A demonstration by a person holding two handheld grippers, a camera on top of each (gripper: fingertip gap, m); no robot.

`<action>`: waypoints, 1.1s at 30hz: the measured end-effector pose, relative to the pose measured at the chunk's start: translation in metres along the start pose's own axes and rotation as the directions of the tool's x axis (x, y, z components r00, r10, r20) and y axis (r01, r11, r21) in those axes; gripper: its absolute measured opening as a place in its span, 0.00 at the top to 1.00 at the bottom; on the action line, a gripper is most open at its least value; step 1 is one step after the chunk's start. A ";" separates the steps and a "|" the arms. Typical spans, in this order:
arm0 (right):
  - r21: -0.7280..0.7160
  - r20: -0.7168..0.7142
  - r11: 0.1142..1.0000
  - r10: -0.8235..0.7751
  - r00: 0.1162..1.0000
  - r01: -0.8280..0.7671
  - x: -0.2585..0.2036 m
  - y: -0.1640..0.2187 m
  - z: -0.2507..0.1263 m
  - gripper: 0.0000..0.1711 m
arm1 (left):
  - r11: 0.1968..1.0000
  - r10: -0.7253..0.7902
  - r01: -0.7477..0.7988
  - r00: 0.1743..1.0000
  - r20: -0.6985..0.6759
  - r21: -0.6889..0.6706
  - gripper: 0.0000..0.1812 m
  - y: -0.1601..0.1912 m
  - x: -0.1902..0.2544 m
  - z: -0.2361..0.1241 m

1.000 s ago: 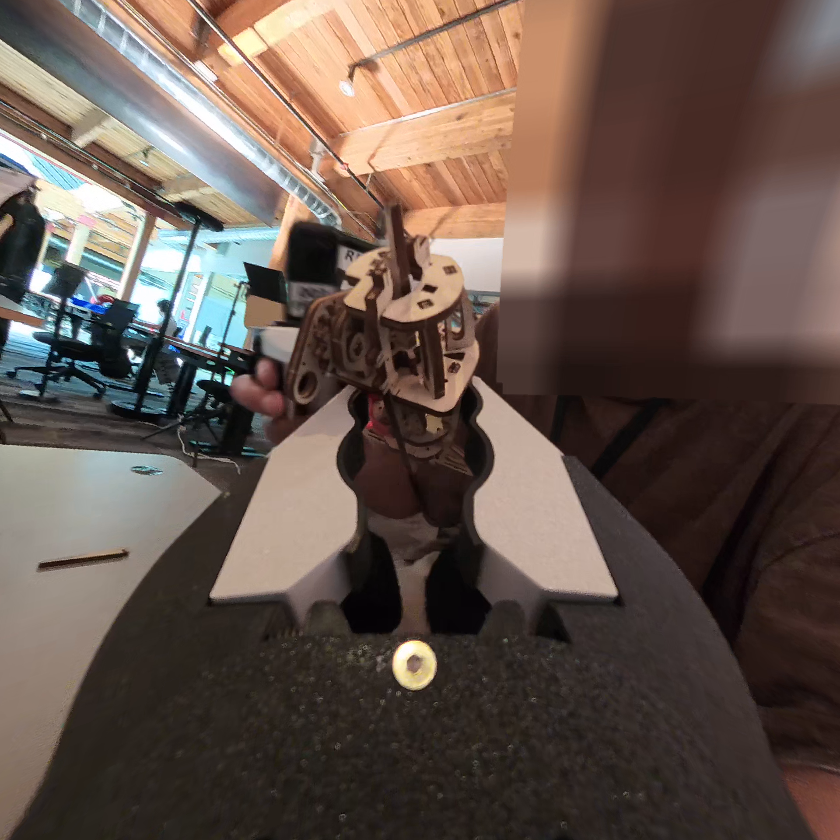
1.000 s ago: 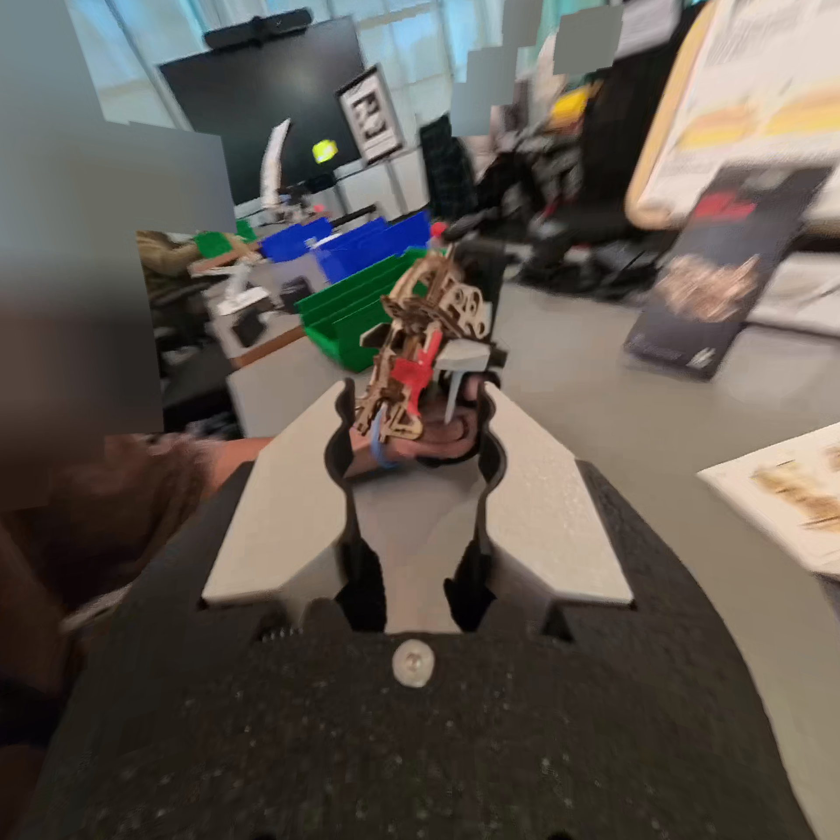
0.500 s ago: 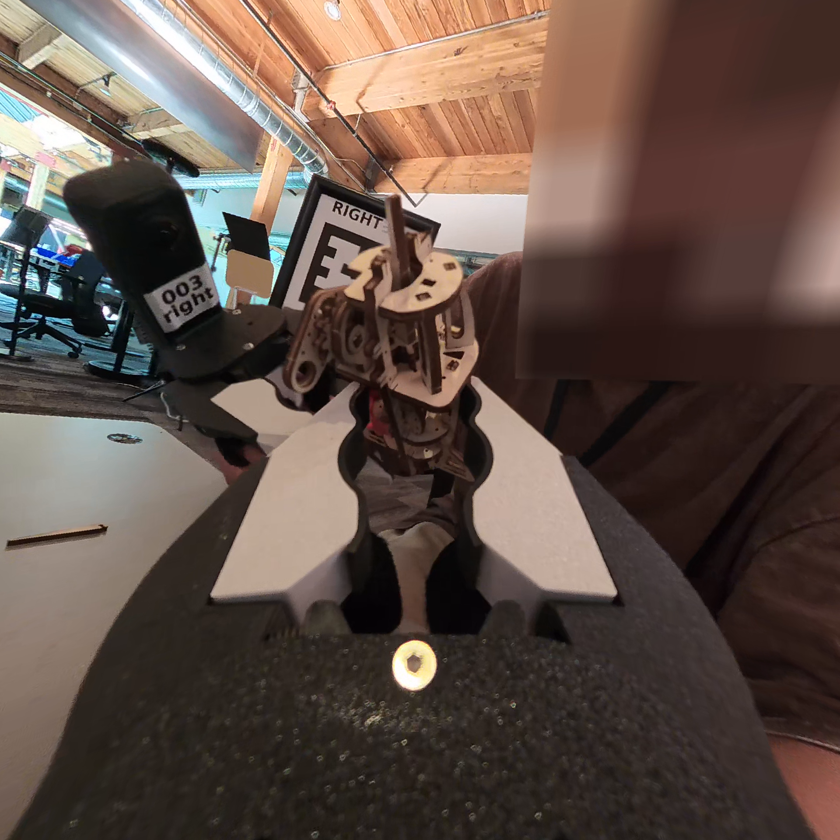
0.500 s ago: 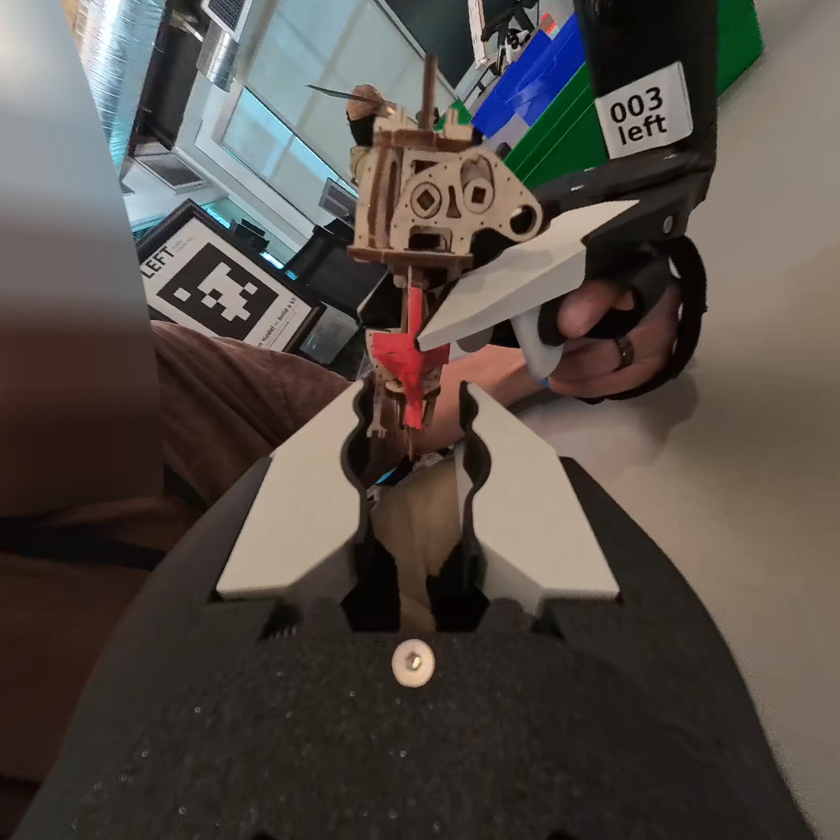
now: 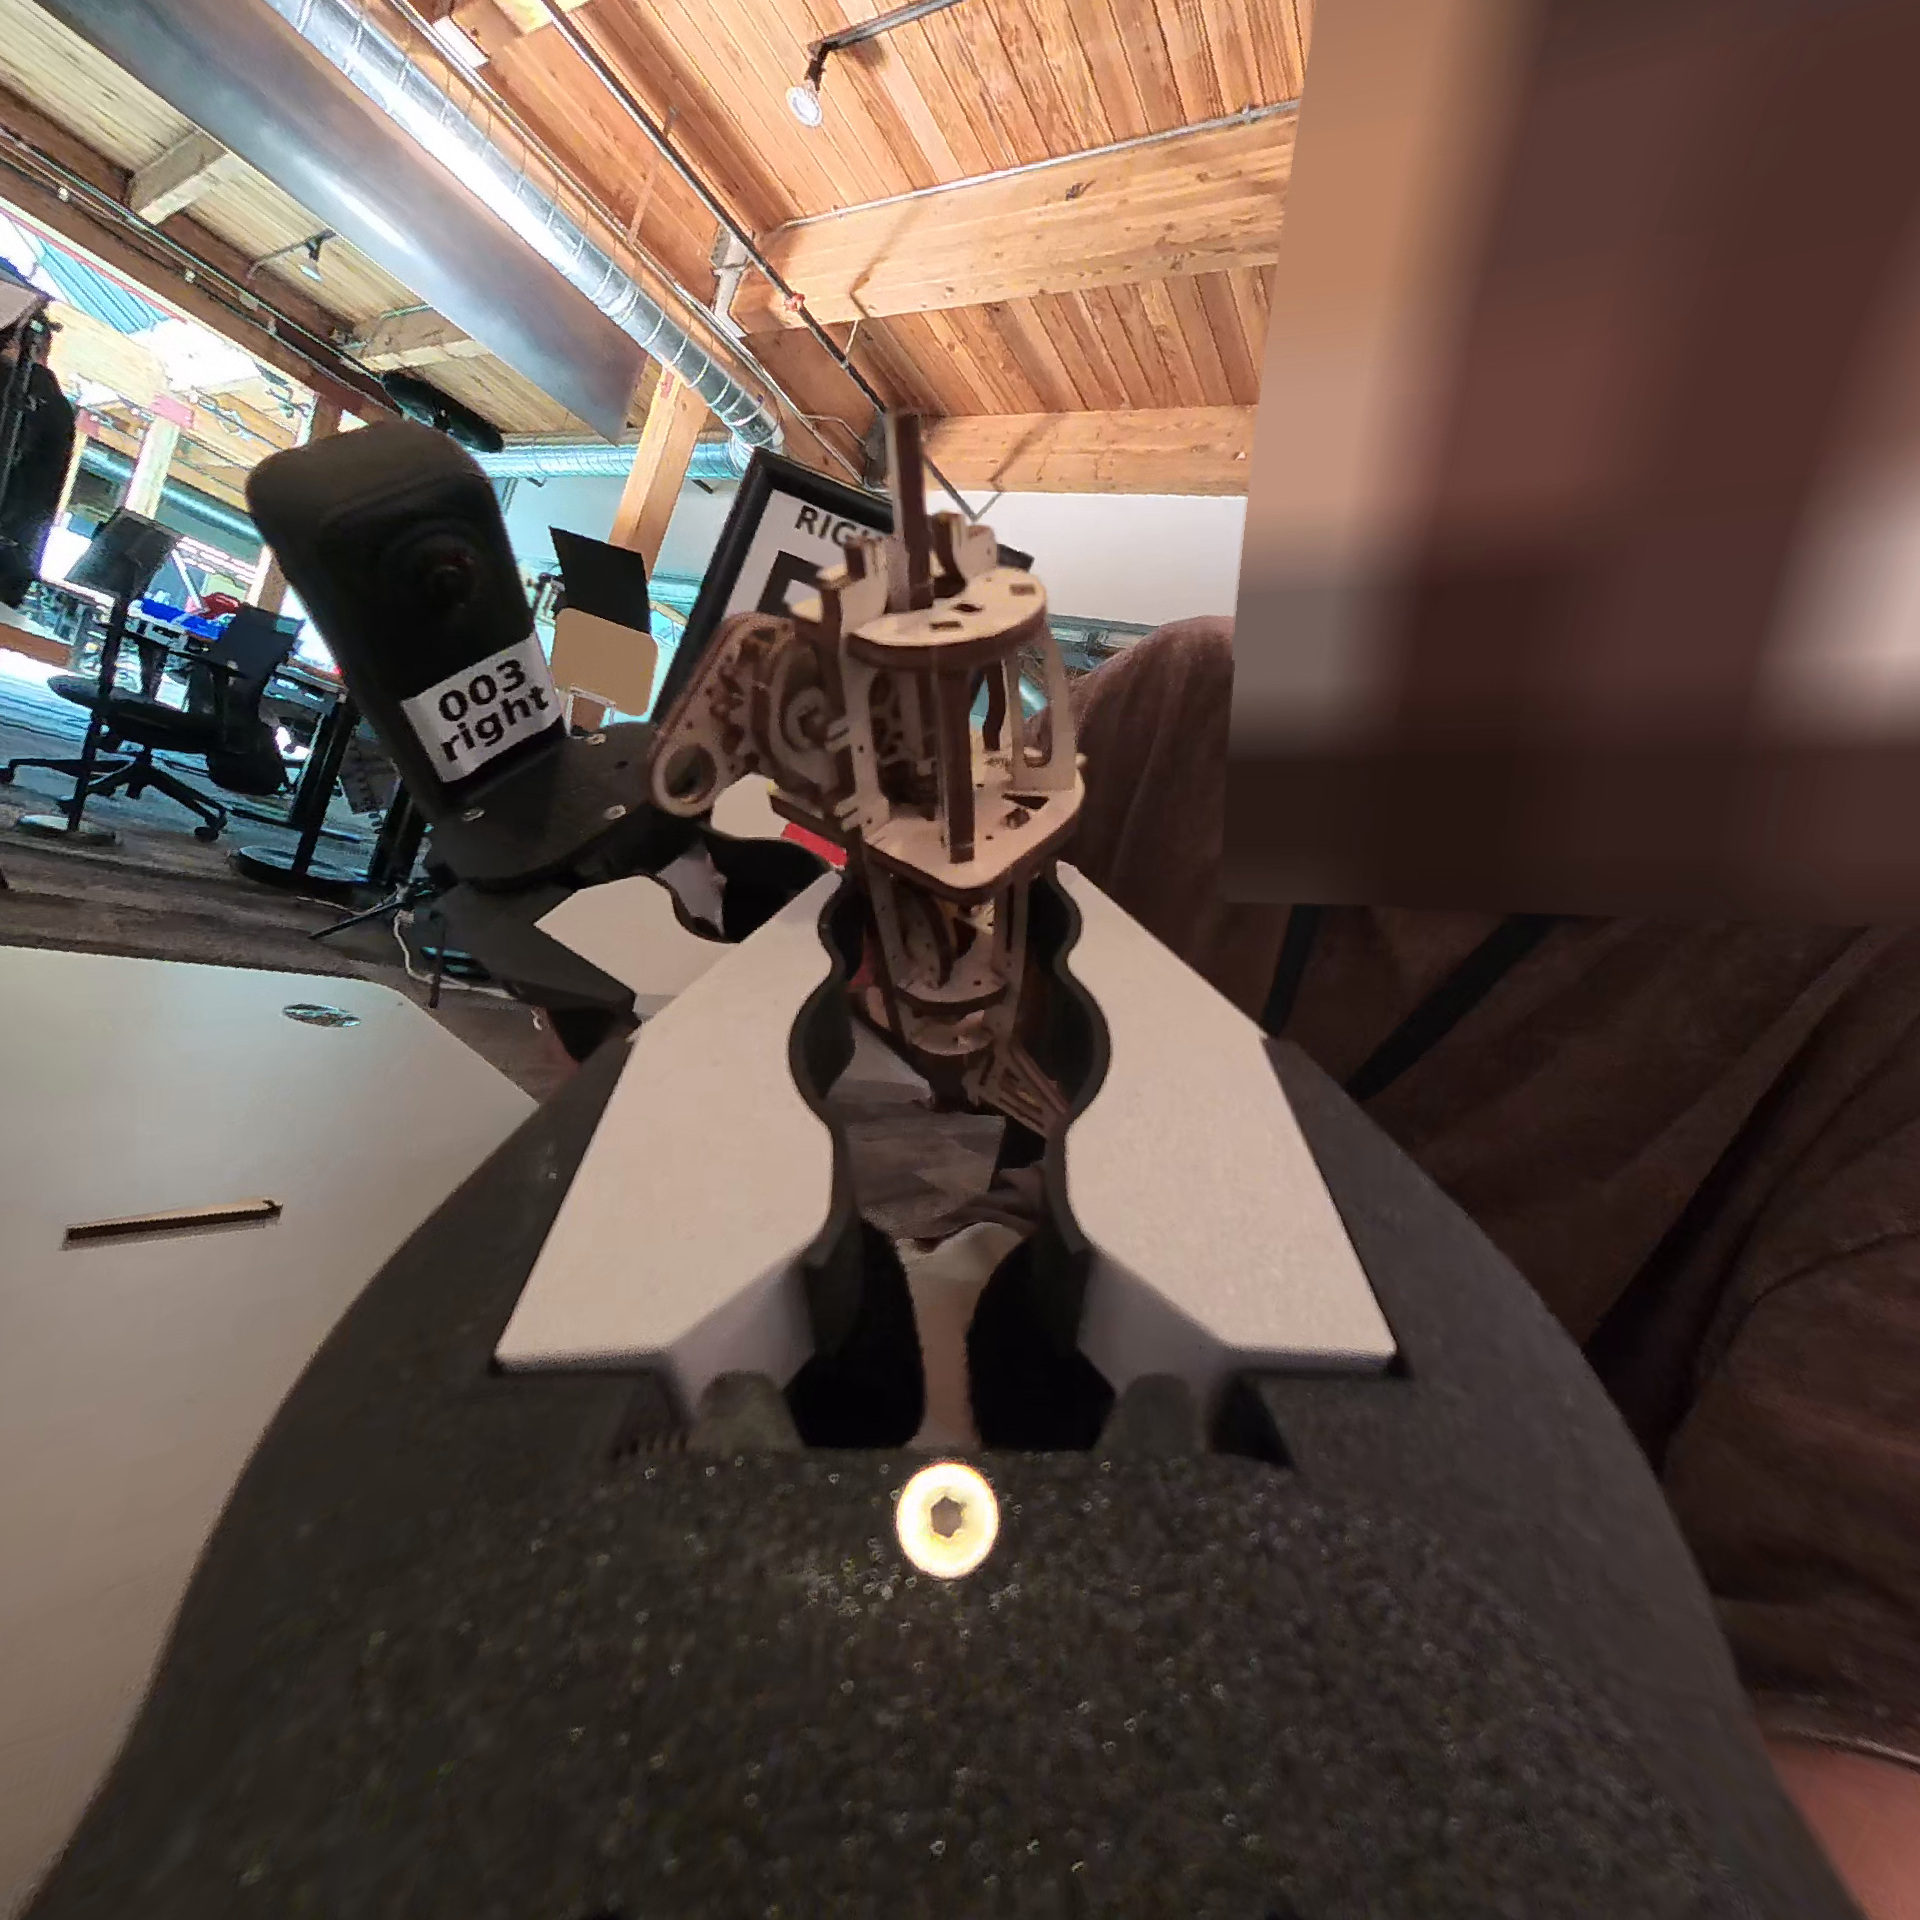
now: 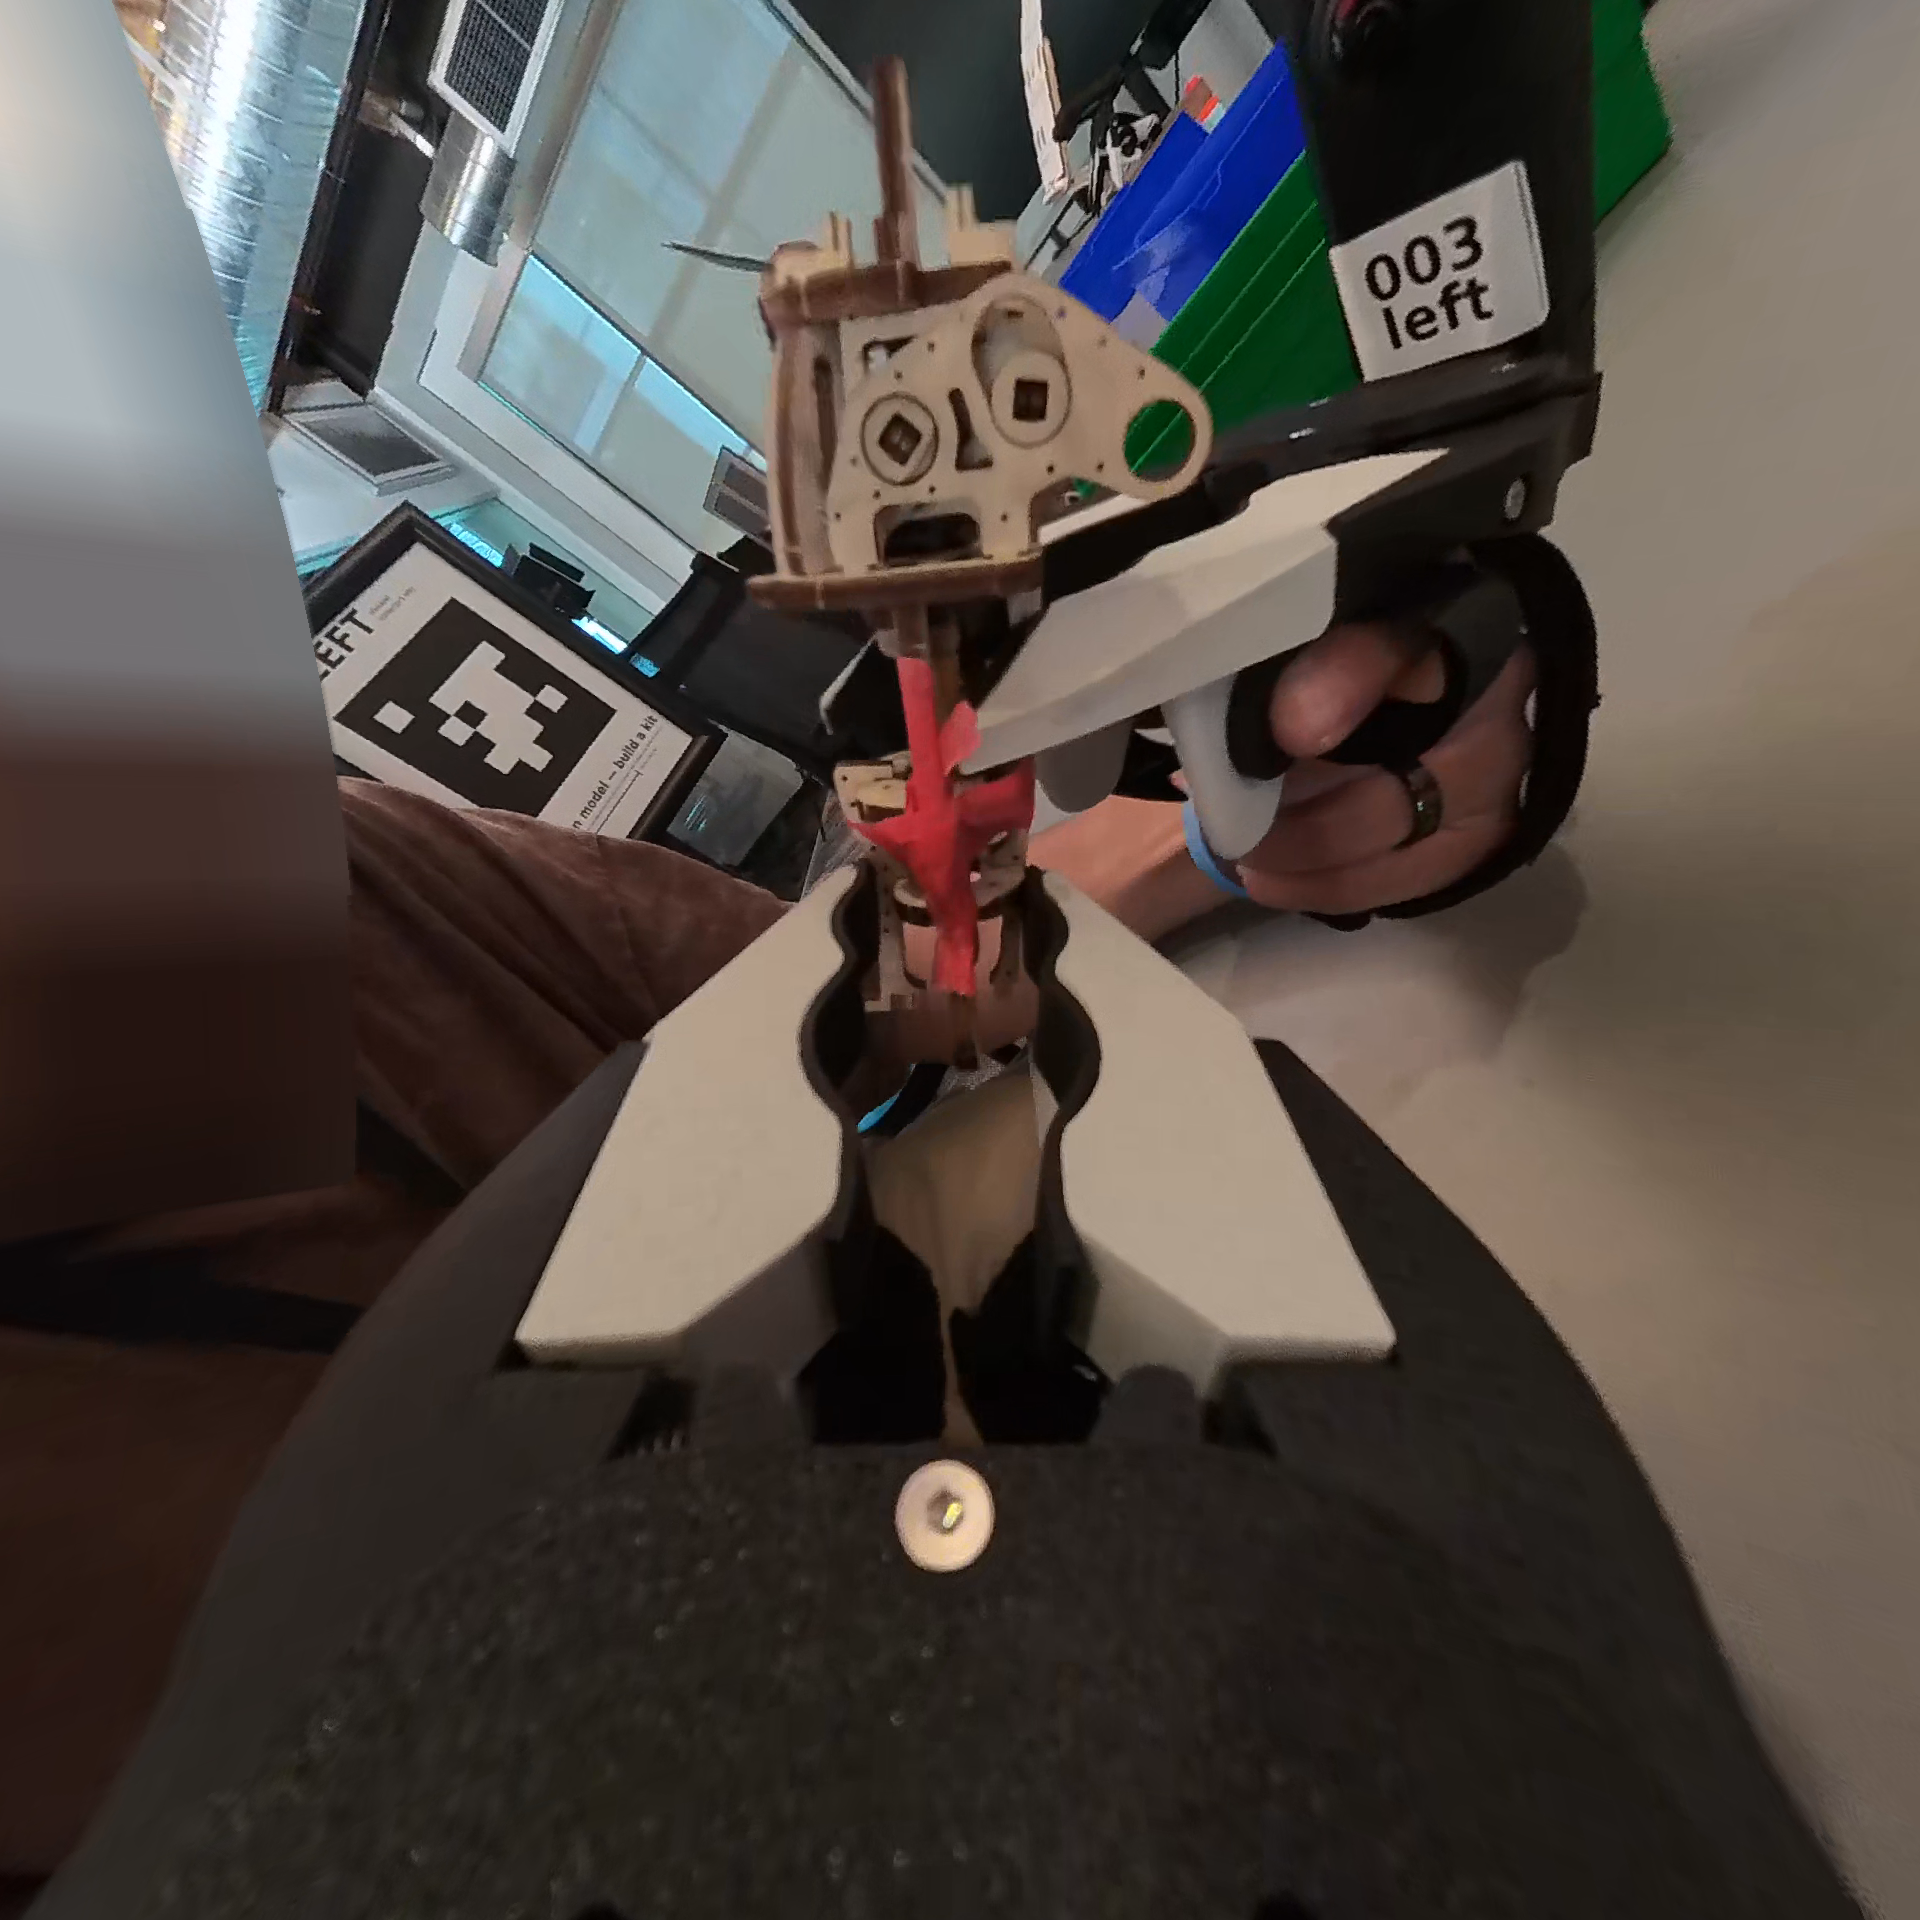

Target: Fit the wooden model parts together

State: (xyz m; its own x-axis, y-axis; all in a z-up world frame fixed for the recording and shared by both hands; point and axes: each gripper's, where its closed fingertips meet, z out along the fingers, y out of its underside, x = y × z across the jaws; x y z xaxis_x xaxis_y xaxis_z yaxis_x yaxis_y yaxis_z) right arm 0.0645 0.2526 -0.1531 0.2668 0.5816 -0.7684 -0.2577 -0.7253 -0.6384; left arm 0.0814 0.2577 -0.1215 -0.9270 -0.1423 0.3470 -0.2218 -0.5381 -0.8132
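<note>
A laser-cut wooden model (image 5: 914,717) with gears and plates is held upright in the air. My left gripper (image 5: 940,914) is shut on its narrow middle section, with the top block standing above the fingertips. In the right wrist view the model (image 6: 935,416) has a red piece (image 6: 940,831) down its lower stem. My right gripper (image 6: 948,899) is closed around that lower end, just below the left gripper's grey finger (image 6: 1174,634). The right gripper's body (image 5: 447,644) shows at the left in the left wrist view.
A white table (image 5: 208,1122) with a thin wooden strip (image 5: 171,1221) lies at the left. A person's brown-clothed torso (image 5: 1610,1195) is close on the right. A hand (image 6: 1392,769) holds the left gripper's handle. Green and blue bins (image 6: 1247,343) stand beyond the grey tabletop (image 6: 1558,1143). Only a small space, under 4 cm, lies between the two pairs of fingers.
My right gripper has come in close to the model and its fingers have narrowed around the lower end. My left gripper has kept its hold and tilted the model a little.
</note>
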 end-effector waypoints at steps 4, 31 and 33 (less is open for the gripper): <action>0.014 -0.042 1.000 -0.010 0.999 0.010 0.007 -0.002 -0.004 0.85 | 1.000 -0.004 0.004 0.999 0.051 -0.004 0.84 0.000 -0.007 -0.003; -0.119 -0.461 0.973 -0.231 0.857 0.198 0.071 -0.002 -0.041 0.86 | 0.985 0.055 0.022 0.897 0.438 -0.170 0.81 0.029 -0.077 -0.017; -0.127 -0.474 0.969 -0.246 0.845 0.211 0.072 -0.002 -0.041 0.86 | 0.985 0.069 0.010 0.895 0.440 -0.175 0.81 0.030 -0.078 -0.017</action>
State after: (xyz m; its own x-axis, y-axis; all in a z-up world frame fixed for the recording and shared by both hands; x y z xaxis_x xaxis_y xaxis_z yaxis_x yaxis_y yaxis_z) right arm 0.1224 0.2808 -0.2054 0.7295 0.4956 -0.4715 -0.0753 -0.6269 -0.7755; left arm 0.1419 0.2669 -0.1808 -0.7120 -0.5303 0.4602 -0.2805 -0.3861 -0.8788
